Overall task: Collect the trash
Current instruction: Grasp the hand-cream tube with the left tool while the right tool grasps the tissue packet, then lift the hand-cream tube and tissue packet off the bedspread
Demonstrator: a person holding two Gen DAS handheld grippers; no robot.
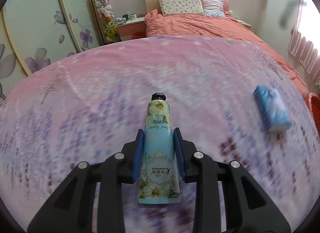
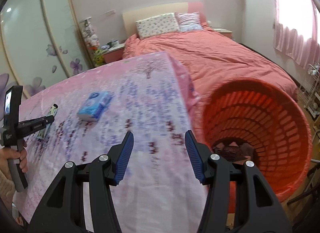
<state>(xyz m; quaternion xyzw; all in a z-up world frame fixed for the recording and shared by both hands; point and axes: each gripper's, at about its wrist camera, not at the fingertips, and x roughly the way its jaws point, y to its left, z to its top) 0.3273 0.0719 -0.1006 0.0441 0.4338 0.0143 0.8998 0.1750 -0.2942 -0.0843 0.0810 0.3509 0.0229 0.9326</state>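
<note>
My left gripper (image 1: 158,133) is shut on a flowered hand cream tube (image 1: 158,149) with a black cap, held over the pink patterned cloth. The tube and the left gripper (image 2: 47,122) also show at the left of the right wrist view. A blue tissue pack (image 1: 271,110) lies on the cloth to the right of the tube; it also shows in the right wrist view (image 2: 95,105). My right gripper (image 2: 159,139) is open and empty above the cloth's right part. An orange slatted trash basket (image 2: 280,117) stands off the right edge, with dark scraps at its bottom.
The pink cloth covers a table (image 2: 140,183). Behind it is a bed with a coral quilt (image 2: 210,56) and pillows. A wardrobe with flower-patterned doors (image 1: 40,32) is at the left, a nightstand (image 1: 130,24) beside it. Curtains (image 2: 296,38) hang at the right.
</note>
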